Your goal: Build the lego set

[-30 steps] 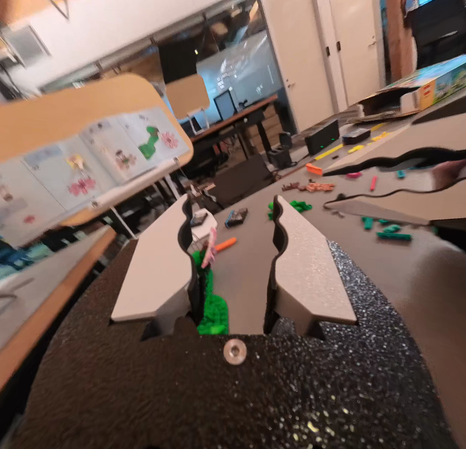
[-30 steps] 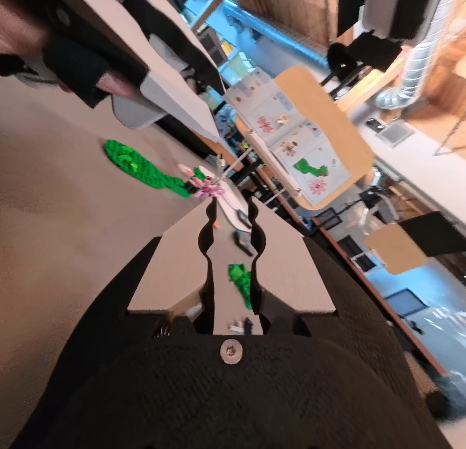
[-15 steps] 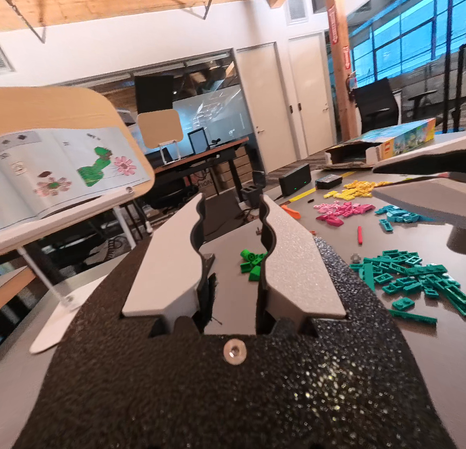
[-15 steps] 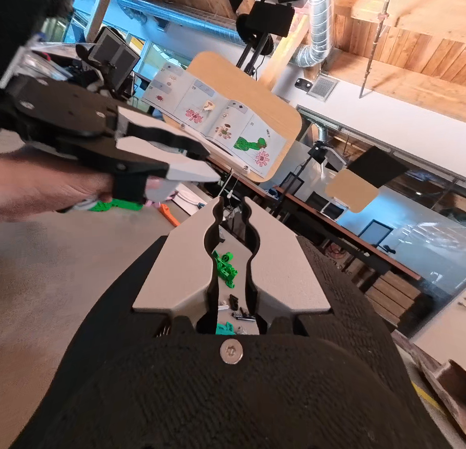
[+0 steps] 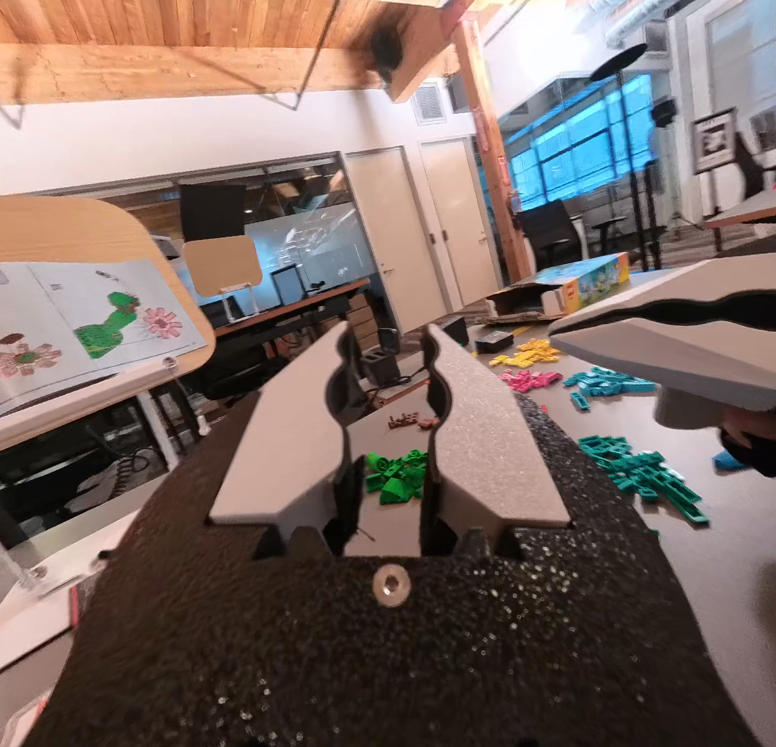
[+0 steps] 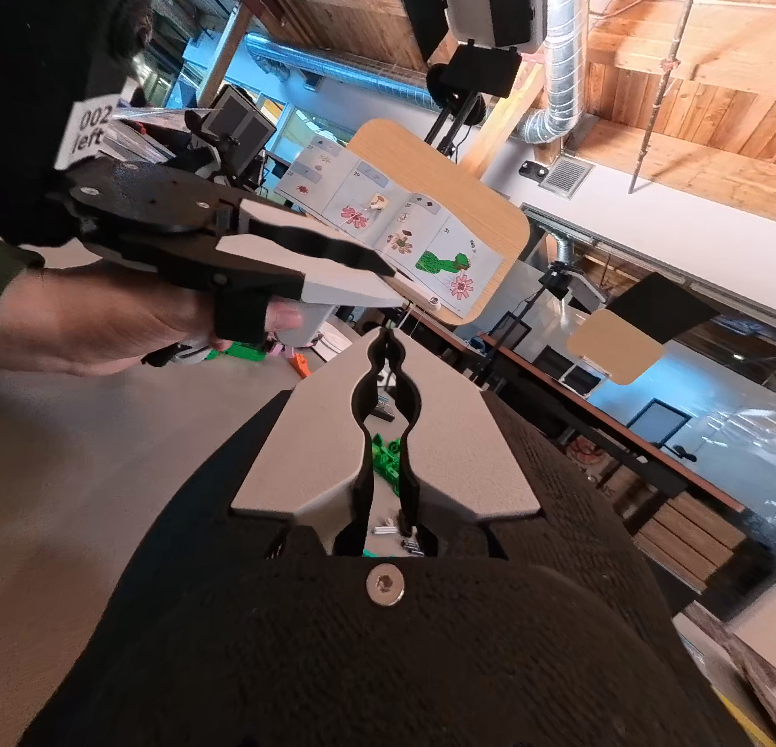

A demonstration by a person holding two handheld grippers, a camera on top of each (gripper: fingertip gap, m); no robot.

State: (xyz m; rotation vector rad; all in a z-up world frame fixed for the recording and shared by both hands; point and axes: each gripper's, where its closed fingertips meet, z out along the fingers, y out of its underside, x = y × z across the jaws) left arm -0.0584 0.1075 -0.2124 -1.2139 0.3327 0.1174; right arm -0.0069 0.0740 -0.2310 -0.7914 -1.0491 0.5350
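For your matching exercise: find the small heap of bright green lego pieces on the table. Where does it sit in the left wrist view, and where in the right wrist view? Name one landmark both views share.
Left wrist view: bright green heap lies low centre, between the left tongs.
Right wrist view: same heap shows centre, through the gap of the nearly shut right tongs.
Shared landmark: open instruction booklet on its wooden stand.

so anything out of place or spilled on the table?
Nothing stands out. Bricks lie in colour-sorted piles: bright green, teal green, pink, yellow. Lego box sits at the far edge.
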